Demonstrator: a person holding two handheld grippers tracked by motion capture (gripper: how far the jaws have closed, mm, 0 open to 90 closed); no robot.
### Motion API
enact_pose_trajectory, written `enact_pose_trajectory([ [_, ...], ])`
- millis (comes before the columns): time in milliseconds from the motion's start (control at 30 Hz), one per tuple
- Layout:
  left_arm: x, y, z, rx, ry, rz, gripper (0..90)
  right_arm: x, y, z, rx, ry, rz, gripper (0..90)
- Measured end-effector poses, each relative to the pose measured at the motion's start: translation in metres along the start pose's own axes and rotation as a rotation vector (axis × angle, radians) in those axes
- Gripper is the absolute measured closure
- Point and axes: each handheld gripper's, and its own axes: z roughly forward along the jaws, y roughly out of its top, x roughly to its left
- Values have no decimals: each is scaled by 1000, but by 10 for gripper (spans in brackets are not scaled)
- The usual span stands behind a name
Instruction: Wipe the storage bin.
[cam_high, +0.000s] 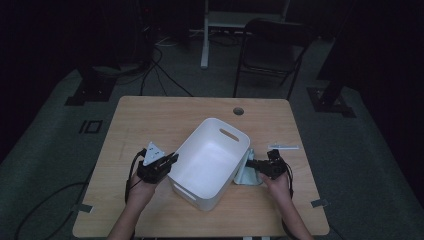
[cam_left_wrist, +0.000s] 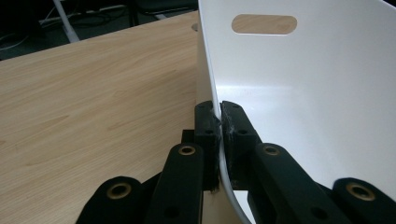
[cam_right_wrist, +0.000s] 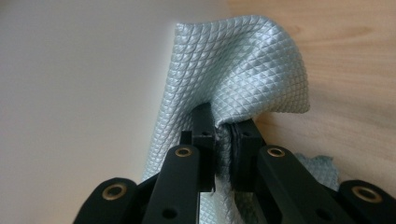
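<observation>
On a wooden table (cam_high: 150, 120), the left gripper (cam_left_wrist: 219, 123) clamps the near wall of a white bin (cam_high: 210, 160), rim pinched between closed jaws, while the right gripper (cam_right_wrist: 223, 126), shut on a bunched fold of pale blue quilted cloth (cam_right_wrist: 243, 65), holds it against the bin's outer wall (outside, not in). The thin pinch could slip, dropping the cloth beside the bin.

The right tool (cam_right_wrist: 223, 123) pinches a fold of pale blue quilted cloth (cam_right_wrist: 243, 70), jaws closed on it; the cloth lies against a white wall (cam_right_wrist: 79, 84), wooden surface (cam_right_wrist: 350, 56) beyond
</observation>
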Motion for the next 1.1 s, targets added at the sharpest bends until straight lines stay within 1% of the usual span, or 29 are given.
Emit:
enact_pose_trajectory([
  [67, 0, 0, 0, -1, 1, -4, 859, -3, -1, 3, 9, -7, 5, 832],
  [133, 0, 0, 0, -1, 6, -11, 859, -4, -2, 3, 8, 2, 20, 833],
  [200, 0, 0, 0, 0, 8, -8, 859, -1, -1, 2, 10, 4, 18, 833],
  [233, -1, 0, 0, 0, 10, -9, 859, 1, 0, 0, 9, 9, 8, 833],
  [333, -1, 0, 0, -2, 14, -7, 859, 10, 4, -7, -12, 37, -11, 833],
  [433, -2, 0, 0, -3, 22, -8, 859, 22, 8, -16, -39, 67, -39, 833],
  [567, -3, 0, 0, -3, 29, -9, 860, 38, 14, -30, -90, 131, -71, 833],
  [633, -3, 0, 0, -3, 28, -10, 860, 44, 17, -35, -108, 151, -81, 833],
  [700, -2, 0, 1, -5, 26, -17, 861, 47, 18, -38, -121, 160, -89, 832],
  [767, -2, 0, 1, -5, 23, -10, 860, 49, 18, -38, -123, 152, -101, 831],
  [800, -2, 0, 0, -2, 22, -5, 859, 48, 18, -38, -123, 152, -98, 831],
  [867, -3, 0, 1, -1, 21, -6, 858, 48, 17, -37, -125, 133, -96, 832],
  [900, -3, 0, 1, -1, 20, -4, 858, 48, 17, -36, -128, 131, -94, 832],
  [967, -3, 0, 1, -2, 18, -4, 858, 49, 17, -36, -129, 116, -104, 832],
  [1100, -4, 0, 1, 1, 18, 5, 860, 48, 15, -34, -132, 106, -103, 833],
])
